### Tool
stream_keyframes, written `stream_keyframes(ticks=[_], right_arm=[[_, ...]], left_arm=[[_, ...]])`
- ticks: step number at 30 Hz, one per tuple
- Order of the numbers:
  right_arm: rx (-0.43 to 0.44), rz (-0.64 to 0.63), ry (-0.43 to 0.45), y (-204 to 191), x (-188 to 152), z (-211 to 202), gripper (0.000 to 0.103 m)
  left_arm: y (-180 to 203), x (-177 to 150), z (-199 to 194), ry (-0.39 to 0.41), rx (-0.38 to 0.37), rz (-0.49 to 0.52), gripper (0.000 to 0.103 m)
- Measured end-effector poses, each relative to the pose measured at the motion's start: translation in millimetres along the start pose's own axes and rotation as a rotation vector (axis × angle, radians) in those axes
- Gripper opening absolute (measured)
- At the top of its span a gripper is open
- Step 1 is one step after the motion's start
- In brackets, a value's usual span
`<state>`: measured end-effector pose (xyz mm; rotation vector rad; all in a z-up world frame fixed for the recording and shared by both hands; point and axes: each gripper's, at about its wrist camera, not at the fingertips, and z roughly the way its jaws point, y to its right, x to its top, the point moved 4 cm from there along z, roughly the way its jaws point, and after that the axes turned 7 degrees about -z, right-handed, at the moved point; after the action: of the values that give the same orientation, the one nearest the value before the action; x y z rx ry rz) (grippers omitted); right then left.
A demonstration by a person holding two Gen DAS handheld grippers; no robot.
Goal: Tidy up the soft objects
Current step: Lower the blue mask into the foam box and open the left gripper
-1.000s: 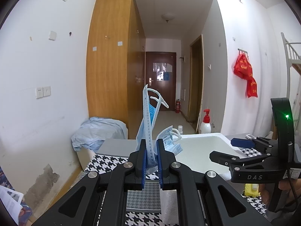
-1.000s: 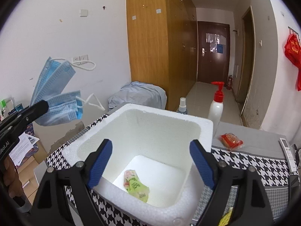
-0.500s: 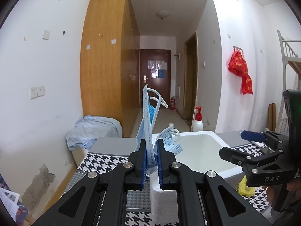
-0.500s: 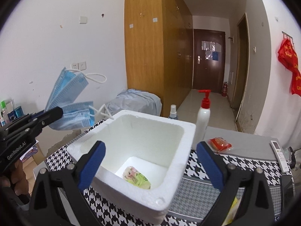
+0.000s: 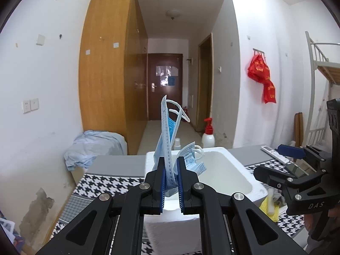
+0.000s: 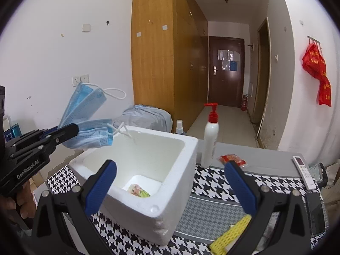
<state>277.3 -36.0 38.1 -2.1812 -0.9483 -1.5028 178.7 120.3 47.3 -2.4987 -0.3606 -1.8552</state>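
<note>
My left gripper (image 5: 171, 165) is shut on blue face masks (image 5: 167, 140), held in the air over the near-left rim of the white foam box (image 5: 250, 178). In the right wrist view the left gripper (image 6: 70, 130) holds the face masks (image 6: 87, 119) at the box's (image 6: 170, 182) left rim. A small colourful packet (image 6: 138, 190) lies on the box floor. My right gripper (image 6: 170, 178) is open and empty in front of the box; it also shows in the left wrist view (image 5: 274, 163).
A houndstooth cloth (image 6: 212, 187) covers the table. A white pump bottle (image 6: 210, 140) and small spray bottle (image 6: 179, 126) stand behind the box. A red packet (image 6: 232, 160), a remote (image 6: 302, 171) and a yellow sponge (image 6: 229, 235) lie to the right.
Both grippers have pulled back and risen a little; the box looks smaller and farther. My left gripper has carried the masks rightward to the box's left rim.
</note>
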Motion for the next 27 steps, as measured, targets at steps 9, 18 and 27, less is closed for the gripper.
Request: stream_keyframes(ticks=[9,18,27], right_arm=[[-0.039,0.020,-0.004,17,-8,-12,0.103],[-0.077,0.024,-0.007,24,-14,-20,0.103],[-0.108,0.041,-0.010,33,-19,-28,0.103]], left_arm=[[18,-2,12,-0.025,-0.049,0.016,0.011],[30,-2,23,-0.045,-0.084,0.030,0.011],[31,-4,35,-0.076,-0.090,0.022,0.011]])
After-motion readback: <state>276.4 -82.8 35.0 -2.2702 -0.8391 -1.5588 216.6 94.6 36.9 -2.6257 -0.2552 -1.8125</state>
